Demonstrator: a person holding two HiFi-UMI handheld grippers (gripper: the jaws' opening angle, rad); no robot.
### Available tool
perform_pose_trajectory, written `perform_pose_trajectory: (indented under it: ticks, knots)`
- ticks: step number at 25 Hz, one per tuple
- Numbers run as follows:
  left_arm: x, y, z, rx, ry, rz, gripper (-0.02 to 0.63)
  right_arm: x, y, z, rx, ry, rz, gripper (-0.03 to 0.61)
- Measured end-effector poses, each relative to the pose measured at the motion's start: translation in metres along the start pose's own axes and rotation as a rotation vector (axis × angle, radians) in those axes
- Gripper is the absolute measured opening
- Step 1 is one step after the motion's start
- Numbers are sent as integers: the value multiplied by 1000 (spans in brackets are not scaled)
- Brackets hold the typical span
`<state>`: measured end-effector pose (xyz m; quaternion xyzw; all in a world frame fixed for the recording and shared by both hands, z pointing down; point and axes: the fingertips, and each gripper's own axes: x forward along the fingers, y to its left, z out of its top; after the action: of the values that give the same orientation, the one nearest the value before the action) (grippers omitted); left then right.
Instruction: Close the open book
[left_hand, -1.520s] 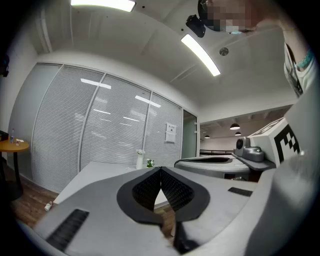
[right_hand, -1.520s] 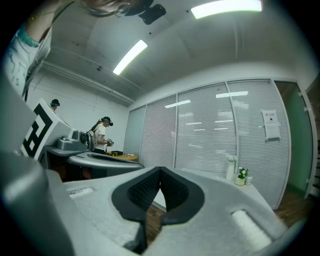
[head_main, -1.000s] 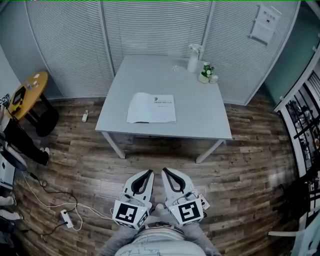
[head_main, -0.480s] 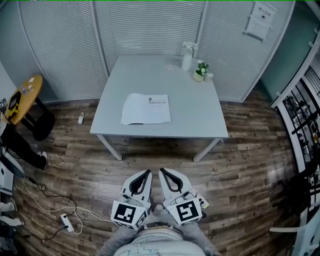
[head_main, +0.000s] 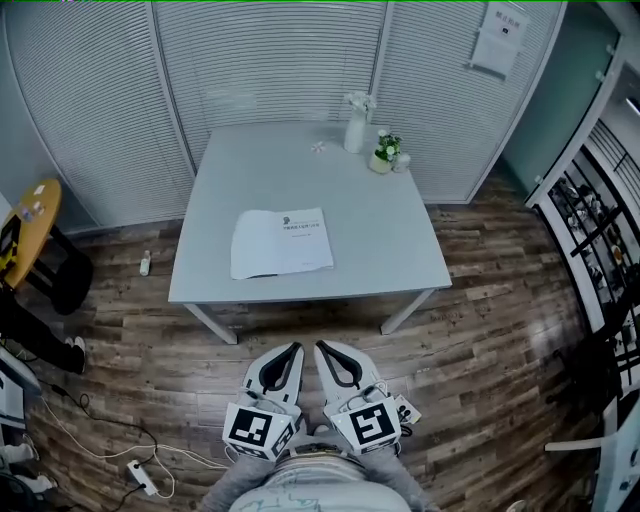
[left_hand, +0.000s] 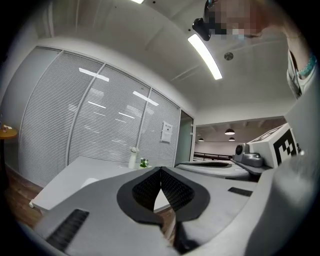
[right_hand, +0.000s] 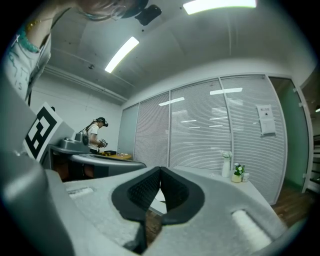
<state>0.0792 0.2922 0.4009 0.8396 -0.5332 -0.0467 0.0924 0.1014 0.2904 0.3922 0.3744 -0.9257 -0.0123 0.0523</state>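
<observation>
Book (head_main: 281, 243) open on table (head_main: 385, 225) | well beyond left claw (head_main: 297, 348), right claw (head_main: 322, 347)

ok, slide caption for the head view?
Both shut, left gripper and right gripper held short of the table bearing the open book.

book (head_main: 281, 243) print: unreadable | yellow table (head_main: 38, 213): cut by left edge

Open book (head_main: 281, 242), white pages up, lying flat on grey table (head_main: 390, 245), left of centre.
</observation>
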Motion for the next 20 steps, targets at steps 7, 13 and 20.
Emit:
perform_pose_trajectory:
  ticks: [7,13,20]
  knots:
    - [35,56,9,-15,12,-26,-2,65,-15,0,0,3,-31,2]
    - [56,94,14,-20,18,-59,-2,110,-22,2,5,13,-57,2]
    - [67,131,15,-22,36,-80,-2,148,-24,-3,5,22,-82,2]
